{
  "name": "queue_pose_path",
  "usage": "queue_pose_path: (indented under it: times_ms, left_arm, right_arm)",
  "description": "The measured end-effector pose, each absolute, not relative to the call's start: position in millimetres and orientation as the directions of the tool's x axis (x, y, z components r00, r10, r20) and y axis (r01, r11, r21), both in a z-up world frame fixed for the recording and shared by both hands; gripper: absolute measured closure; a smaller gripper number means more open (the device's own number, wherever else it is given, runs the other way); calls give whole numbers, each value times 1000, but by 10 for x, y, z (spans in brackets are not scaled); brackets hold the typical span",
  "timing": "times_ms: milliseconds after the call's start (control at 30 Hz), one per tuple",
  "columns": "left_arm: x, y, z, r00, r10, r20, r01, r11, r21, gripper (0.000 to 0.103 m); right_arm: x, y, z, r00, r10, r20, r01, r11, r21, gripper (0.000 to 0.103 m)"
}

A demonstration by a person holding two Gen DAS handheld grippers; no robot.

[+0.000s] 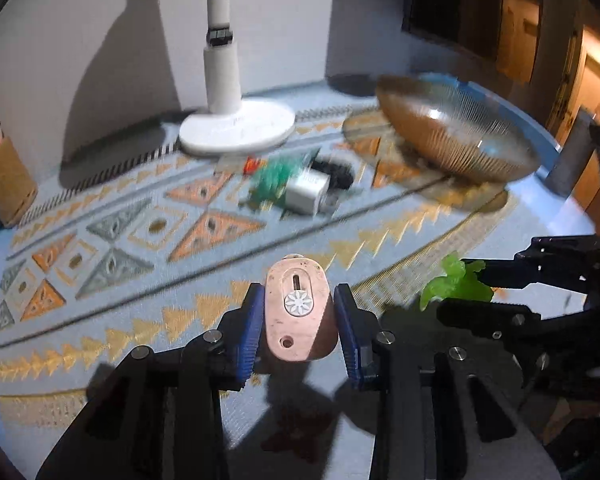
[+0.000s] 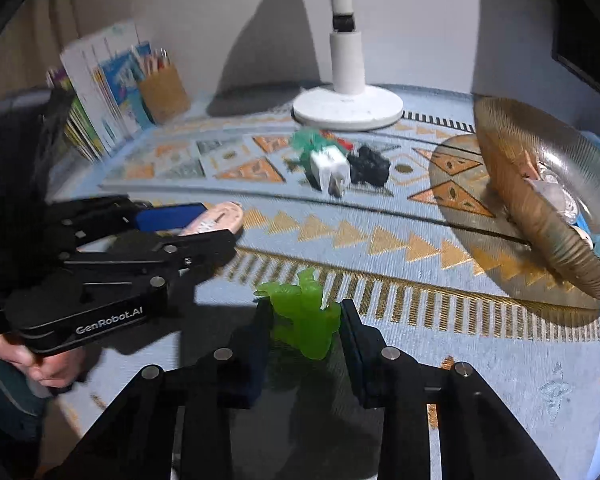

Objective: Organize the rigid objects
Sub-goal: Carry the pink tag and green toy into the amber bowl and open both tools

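Gripping pink case (image 1: 299,309) | left gripper (image 1: 300,334) | right gripper (image 2: 305,334) clamps green figure (image 2: 303,320)

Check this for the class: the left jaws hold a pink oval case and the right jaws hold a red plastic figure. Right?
Not quite. The plastic figure in the right gripper is green, not red, as the right wrist view shows. The left gripper does hold the pink oval case.

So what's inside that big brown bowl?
In the right wrist view, the ribbed bowl holds a few small things: something clear and shiny, something pinkish, a bit of blue. They are too blurry to name, and the near rim hides what lies deeper.
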State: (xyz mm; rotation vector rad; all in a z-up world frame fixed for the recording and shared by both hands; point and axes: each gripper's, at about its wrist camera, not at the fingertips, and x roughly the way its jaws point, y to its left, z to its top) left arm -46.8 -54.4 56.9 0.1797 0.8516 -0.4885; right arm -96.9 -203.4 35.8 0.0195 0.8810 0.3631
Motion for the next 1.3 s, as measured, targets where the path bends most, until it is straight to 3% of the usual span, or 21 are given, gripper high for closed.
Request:
queue_pose_path:
  times_ms: [167, 333, 533, 700, 933, 1200, 1233, 1300]
  left_arm:
    - [-496, -772, 1196, 606, -440, -663, 534, 843, -72, 71]
    - [-485, -1247, 2012, 614, -592, -521, 631, 766, -127, 70]
    - [-110, -2028, 2597, 611, -649, -453, 681, 723, -119, 70]
    - [338, -2633, 2411, 552, -646, -527, 685, 712, -155, 70]
    - [779, -3218, 1304, 424, -543, -725, 638, 747, -186, 70]
    - [825, -3407, 969, 371, -503, -781, 644, 745, -174, 70]
    - [831, -3412, 968, 375, -494, -784, 639, 750, -167, 69]
    - [835, -3397, 986, 368, -478, -797, 627, 761, -166, 44]
  right_arm:
    - [-1084, -2491, 827, 674, 305, -673, -240, 952, 191, 70]
    - [-1198, -3218, 1502, 808, 132, -574, -86, 991, 107, 70]
    - [-1103, -4146, 2235, 873, -108, -476, 157, 985, 65, 70]
    - [-773, -4605, 2312, 851, -147, -504, 219, 972, 85, 70]
    - [-150, -4867, 1460, 719, -88, -690, 249, 959, 137, 70]
    - [-56, -4985, 1030, 637, -93, -765, 290, 949, 126, 70]
    - [-61, -4994, 1025, 636, -85, -767, 287, 948, 134, 70]
    - [-48, -5048, 1003, 629, -74, -774, 290, 946, 146, 69]
